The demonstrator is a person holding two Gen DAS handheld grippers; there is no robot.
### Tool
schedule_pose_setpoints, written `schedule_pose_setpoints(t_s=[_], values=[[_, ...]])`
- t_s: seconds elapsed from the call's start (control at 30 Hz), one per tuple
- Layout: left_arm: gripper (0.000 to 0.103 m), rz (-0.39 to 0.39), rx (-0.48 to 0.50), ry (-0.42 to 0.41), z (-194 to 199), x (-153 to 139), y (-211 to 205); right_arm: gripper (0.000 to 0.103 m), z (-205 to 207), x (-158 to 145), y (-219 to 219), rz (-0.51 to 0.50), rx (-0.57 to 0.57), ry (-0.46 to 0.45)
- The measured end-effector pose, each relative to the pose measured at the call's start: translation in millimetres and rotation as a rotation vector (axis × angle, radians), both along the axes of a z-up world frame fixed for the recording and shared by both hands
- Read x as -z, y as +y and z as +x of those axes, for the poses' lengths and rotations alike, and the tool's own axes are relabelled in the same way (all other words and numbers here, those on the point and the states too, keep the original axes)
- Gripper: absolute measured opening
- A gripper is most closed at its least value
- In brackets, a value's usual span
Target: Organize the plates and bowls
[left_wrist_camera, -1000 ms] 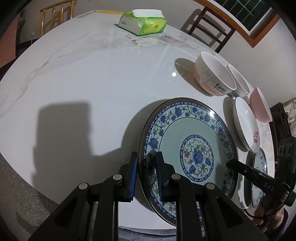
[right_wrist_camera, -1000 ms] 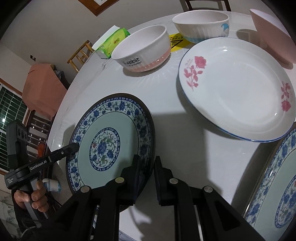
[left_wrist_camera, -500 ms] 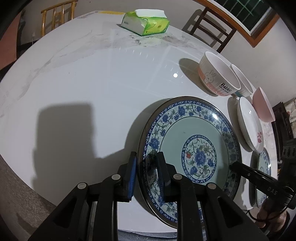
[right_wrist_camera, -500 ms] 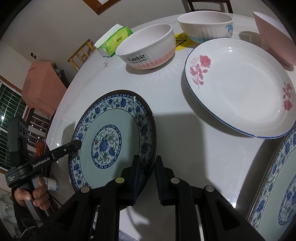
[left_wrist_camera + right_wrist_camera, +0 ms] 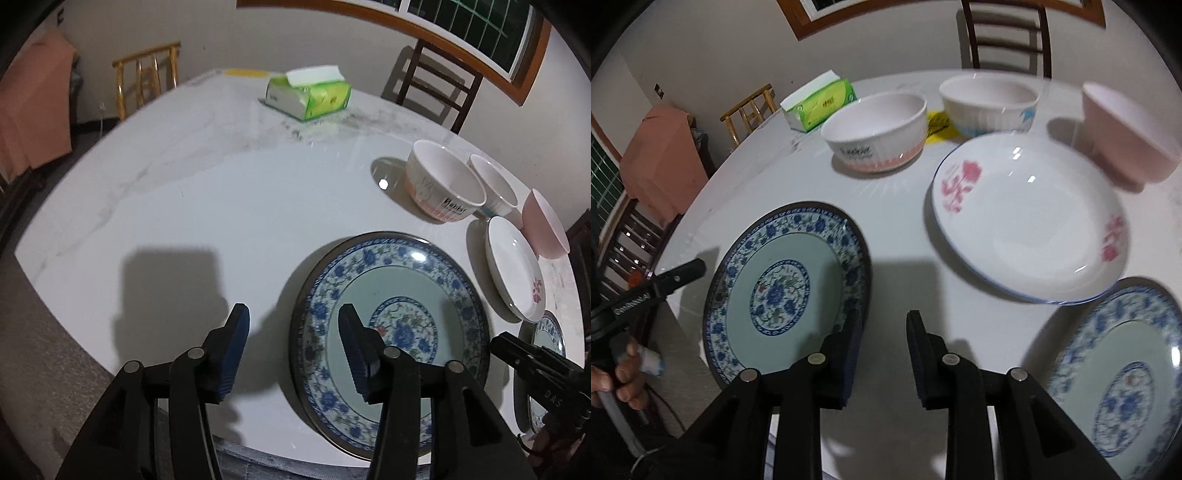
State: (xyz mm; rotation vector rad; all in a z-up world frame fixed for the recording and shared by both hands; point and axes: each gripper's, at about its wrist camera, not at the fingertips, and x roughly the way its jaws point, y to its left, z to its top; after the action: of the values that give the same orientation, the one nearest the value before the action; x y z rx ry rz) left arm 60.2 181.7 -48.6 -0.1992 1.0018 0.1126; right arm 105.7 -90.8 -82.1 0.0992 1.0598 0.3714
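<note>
A large blue-floral plate lies flat near the table's front edge. My left gripper straddles its left rim with jaws opening; the pads stand clear of the rim. My right gripper is at the plate's opposite rim, jaws also opening, with only bare table showing in the gap. A second blue-floral plate, a white plate with pink flowers, a white bowl with a pink band, a white bowl with blue print and a pink bowl stand further right.
A green tissue box sits at the far side of the white marble table. Chairs ring the table. A hand grips the left tool beyond the front edge.
Both grippers have opened off the big plate's rim and risen a little. The plate stays flat on the table.
</note>
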Motion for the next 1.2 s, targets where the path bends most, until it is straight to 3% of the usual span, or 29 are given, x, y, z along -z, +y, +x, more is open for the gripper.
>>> schedule_pose_setpoints(t_s=[0.23, 0.43, 1.2], values=[[0.053, 0.008, 0.012, -0.040, -12, -14, -36, 0.026, -14, -17, -8, -0.074, 0.008, -0.080], [0.059, -0.007, 0.059, -0.048, -23, -19, -75, 0.027, -28, -24, -28, -0.074, 0.043, -0.096], [0.062, -0.029, 0.217, -0.029, -50, -8, -175, 0.027, -71, -37, -101, -0.117, 0.161, -0.142]])
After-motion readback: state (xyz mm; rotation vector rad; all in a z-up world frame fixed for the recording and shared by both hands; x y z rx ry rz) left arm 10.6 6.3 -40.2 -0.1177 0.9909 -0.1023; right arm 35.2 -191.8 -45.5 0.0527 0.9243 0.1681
